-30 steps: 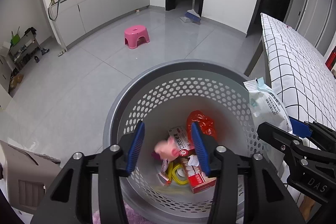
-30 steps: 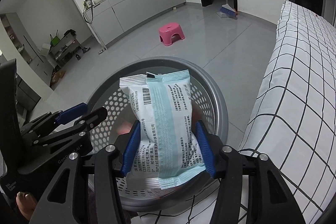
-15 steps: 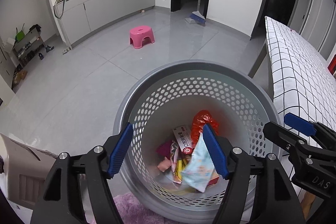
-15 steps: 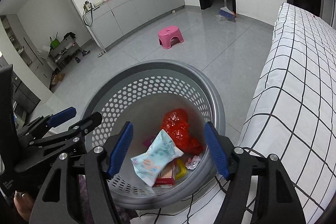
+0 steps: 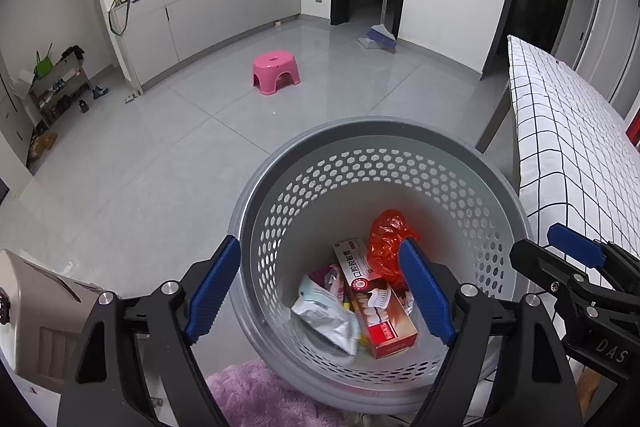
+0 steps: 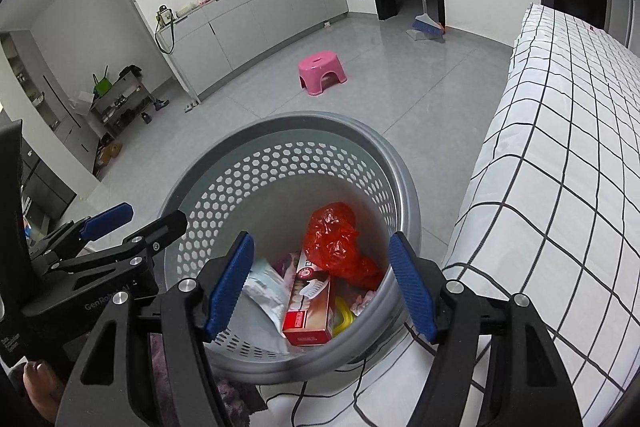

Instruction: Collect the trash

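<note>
The pale blue-and-white packet [image 6: 266, 291] that the right gripper [image 6: 320, 283] was pinching a second ago now lies at the bottom of the basket [image 5: 472, 163], and both grippers have spread wide and hold nothing; the left gripper [image 5: 320, 291] has likewise let go of the small pink scrap it carried, which I cannot pick out with certainty among the litter now. That suggests this round of collecting is finished and both tools are free to fetch whatever trash is left, though none shows outside the basket in either view. The basket is a round, grey plastic tub with a smooth thick rim and walls punched with honeycomb holes. Inside, the packet is a soft, crinkled pillow pouch slumped against the left wall, touching a stiff red-and-white toothpaste box [image 5: 374, 301] that lies flat beside it. A crumpled red plastic bag [image 6: 336, 247], thin and glossy, rests against the far side of the box, and a bit of yellow ring [image 6: 344, 311] peeks out beside it. Both grippers hover just above the near rim, their ribbed blue pads [image 5: 212, 283] facing each other. A fluffy purple rug [image 5: 256, 399] lies under the basket's near edge, and a checked sheet [image 6: 560, 187] covers the bed to the right.
</note>
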`<state>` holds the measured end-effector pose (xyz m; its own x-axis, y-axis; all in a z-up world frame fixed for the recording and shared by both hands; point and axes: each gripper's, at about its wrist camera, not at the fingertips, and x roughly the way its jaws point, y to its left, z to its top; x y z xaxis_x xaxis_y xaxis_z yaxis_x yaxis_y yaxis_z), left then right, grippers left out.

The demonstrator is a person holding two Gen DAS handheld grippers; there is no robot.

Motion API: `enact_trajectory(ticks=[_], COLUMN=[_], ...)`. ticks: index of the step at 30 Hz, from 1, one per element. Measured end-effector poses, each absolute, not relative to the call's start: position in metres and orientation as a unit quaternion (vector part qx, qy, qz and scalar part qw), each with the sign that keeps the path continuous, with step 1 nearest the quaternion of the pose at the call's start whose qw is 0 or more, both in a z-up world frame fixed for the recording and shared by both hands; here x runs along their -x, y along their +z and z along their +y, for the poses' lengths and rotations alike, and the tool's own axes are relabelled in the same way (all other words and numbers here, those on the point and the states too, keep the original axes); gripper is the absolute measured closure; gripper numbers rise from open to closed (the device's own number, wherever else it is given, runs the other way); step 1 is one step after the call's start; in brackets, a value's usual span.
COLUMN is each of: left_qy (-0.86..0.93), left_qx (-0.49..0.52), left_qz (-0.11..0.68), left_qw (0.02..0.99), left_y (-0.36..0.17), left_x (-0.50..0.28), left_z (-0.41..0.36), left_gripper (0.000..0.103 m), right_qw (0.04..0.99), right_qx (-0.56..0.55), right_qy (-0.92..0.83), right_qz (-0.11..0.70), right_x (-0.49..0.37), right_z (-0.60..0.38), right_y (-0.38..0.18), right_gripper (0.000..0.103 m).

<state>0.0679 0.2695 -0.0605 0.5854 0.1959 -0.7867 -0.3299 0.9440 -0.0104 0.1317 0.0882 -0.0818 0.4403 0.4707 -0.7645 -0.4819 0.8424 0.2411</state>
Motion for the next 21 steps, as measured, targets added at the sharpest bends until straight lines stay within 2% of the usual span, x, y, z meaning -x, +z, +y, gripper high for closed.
enact_trajectory(ticks=[6, 21], left_qy=[0.149, 0.151], left_qx=[0.077, 0.072], left_qz=[0.428, 0.412], left_qw=[0.888, 0.896], left_y=[-0.056, -0.039], left_x=[-0.063, -0.049], left_z=[0.267, 0.26], left_gripper=[0.016, 0.01], right_qw=[0.852, 0.859], right_qx=[0.004, -0.003], right_qy=[0.277, 0.268], right_qz=[0.445, 0.435], right_x=[-0.124, -0.113], right_z=[0.086, 0.075], right_y=[-0.076, -0.064], right_gripper=[0.036, 0.036])
